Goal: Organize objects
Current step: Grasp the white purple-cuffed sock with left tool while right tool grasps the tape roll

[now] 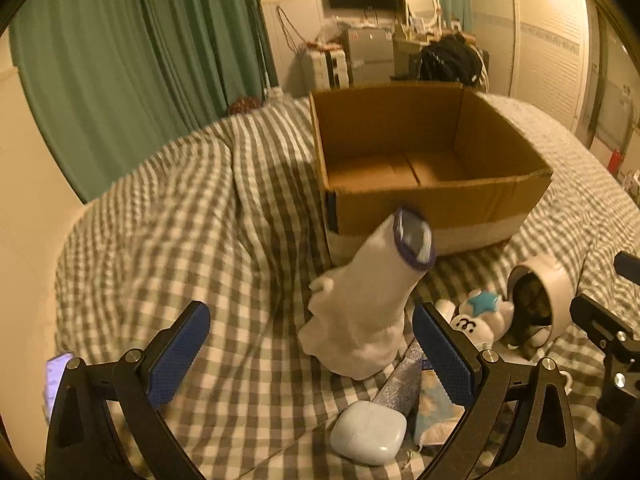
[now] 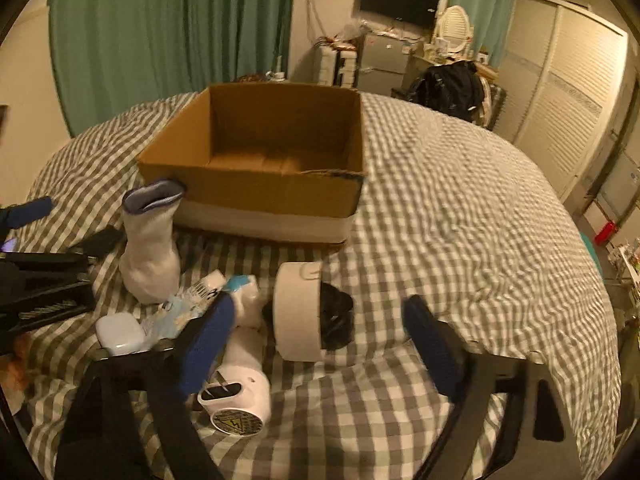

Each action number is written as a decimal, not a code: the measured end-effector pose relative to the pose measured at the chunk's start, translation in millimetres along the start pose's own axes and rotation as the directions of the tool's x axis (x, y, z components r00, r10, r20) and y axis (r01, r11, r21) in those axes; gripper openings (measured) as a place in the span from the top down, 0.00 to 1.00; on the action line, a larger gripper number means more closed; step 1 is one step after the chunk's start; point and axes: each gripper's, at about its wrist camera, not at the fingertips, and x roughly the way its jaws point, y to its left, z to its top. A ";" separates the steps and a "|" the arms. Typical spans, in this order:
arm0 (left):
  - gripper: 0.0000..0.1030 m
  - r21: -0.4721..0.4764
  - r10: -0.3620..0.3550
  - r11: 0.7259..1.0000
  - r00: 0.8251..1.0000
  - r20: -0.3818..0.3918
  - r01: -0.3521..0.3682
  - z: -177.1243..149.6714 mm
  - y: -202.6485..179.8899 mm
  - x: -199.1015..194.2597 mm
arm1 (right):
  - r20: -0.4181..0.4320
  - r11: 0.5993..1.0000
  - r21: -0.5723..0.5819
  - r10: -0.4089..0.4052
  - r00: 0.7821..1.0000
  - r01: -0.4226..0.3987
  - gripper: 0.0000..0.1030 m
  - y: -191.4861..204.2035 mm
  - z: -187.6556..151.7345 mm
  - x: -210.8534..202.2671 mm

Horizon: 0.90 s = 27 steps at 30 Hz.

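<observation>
Between the spread left tongs [image 1: 310, 354] stands a sock [image 1: 368, 304].

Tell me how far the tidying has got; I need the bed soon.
Nothing looks done: the cardboard box is empty. Nothing is in hand: the left tool and right tool are both open. Left to do: the white sock, earbud case, plush toy, tissue pack and white hair dryer all lie on the bed.

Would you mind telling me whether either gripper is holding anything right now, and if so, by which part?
Nothing is held. The left gripper and the right gripper both have open jaws with nothing clamped; the white sock stands free on the bedspread.
</observation>
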 end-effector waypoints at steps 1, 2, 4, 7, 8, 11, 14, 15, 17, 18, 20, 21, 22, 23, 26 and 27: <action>0.00 0.002 -0.009 1.000 1.000 -0.012 0.009 -0.4 -1.5 5.4 | -0.007 1.000 -0.007 0.007 1.000 -0.007 0.24 1.4 0.4 2.7; 0.00 0.005 -0.013 1.000 1.000 -0.019 0.013 -0.8 -2.6 9.8 | -0.015 1.000 -0.013 0.007 1.000 -0.008 0.24 2.5 0.4 6.2; 0.00 0.011 -0.020 1.000 0.999 -0.030 0.021 -0.8 -4.9 19.4 | -0.040 1.000 -0.020 0.014 0.999 -0.015 0.30 3.6 0.4 14.7; 0.00 0.023 -0.027 0.999 0.998 -0.048 0.028 0.6 -9.0 33.0 | -0.094 0.999 -0.023 0.032 0.995 -0.035 0.39 4.4 0.9 32.8; 0.00 0.027 -0.027 0.999 0.998 -0.053 0.029 0.9 -10.0 37.0 | -0.110 0.999 -0.026 0.034 0.993 -0.037 0.43 5.3 2.2 37.6; 0.01 0.035 -0.038 0.999 0.997 -0.064 0.041 2.4 -13.2 49.3 | -0.148 0.999 -0.023 0.040 0.988 -0.043 0.68 4.9 1.8 48.9; 0.10 0.045 -0.056 0.997 0.996 -0.071 0.059 3.2 -16.2 58.0 | -0.144 0.999 0.004 0.052 0.988 -0.052 0.72 -1.5 1.1 53.4; 0.17 0.046 -0.065 0.997 0.995 -0.076 0.069 2.6 -16.6 60.5 | -0.138 0.998 0.017 0.059 0.989 -0.057 0.72 -5.1 0.9 52.4; 0.30 0.048 -0.095 0.994 0.992 -0.086 0.099 2.3 -19.2 64.3 | -0.123 0.997 0.045 0.072 0.990 -0.067 0.72 -12.3 1.0 50.0; 0.40 0.051 -0.109 0.992 0.990 -0.091 0.114 1.8 -20.6 65.6 | -0.115 0.996 0.057 0.077 0.990 -0.071 0.72 -15.7 1.3 47.6; 0.51 0.066 -0.116 0.990 0.989 -0.092 0.122 0.8 -24.1 65.3 | -0.091 0.994 0.079 0.083 0.992 -0.076 0.72 -18.5 1.8 43.5; 0.55 0.072 -0.116 0.990 0.989 -0.091 0.123 0.3 -25.4 64.4 | -0.081 0.993 0.088 0.086 0.993 -0.079 0.72 -20.7 2.3 40.5; 0.56 0.078 -0.113 0.990 0.989 -0.091 0.120 0.0 -26.5 63.1 | -0.072 0.992 0.095 0.091 0.993 -0.084 0.72 -22.7 3.1 37.9; 0.60 0.082 -0.112 0.989 0.990 -0.090 0.120 -0.4 -26.9 61.3 | -0.063 0.991 0.100 0.097 0.993 -0.090 0.72 -23.9 3.9 34.6; 0.62 0.093 -0.107 0.989 0.991 -0.084 0.114 -2.0 -26.2 52.0 | -0.022 0.985 0.122 0.129 0.991 -0.125 0.72 -27.7 7.6 22.4; 0.63 0.097 -0.101 0.989 0.992 -0.079 0.108 -2.3 -25.7 46.0 | -0.004 0.978 0.139 0.157 0.988 -0.155 0.72 -29.5 7.9 19.8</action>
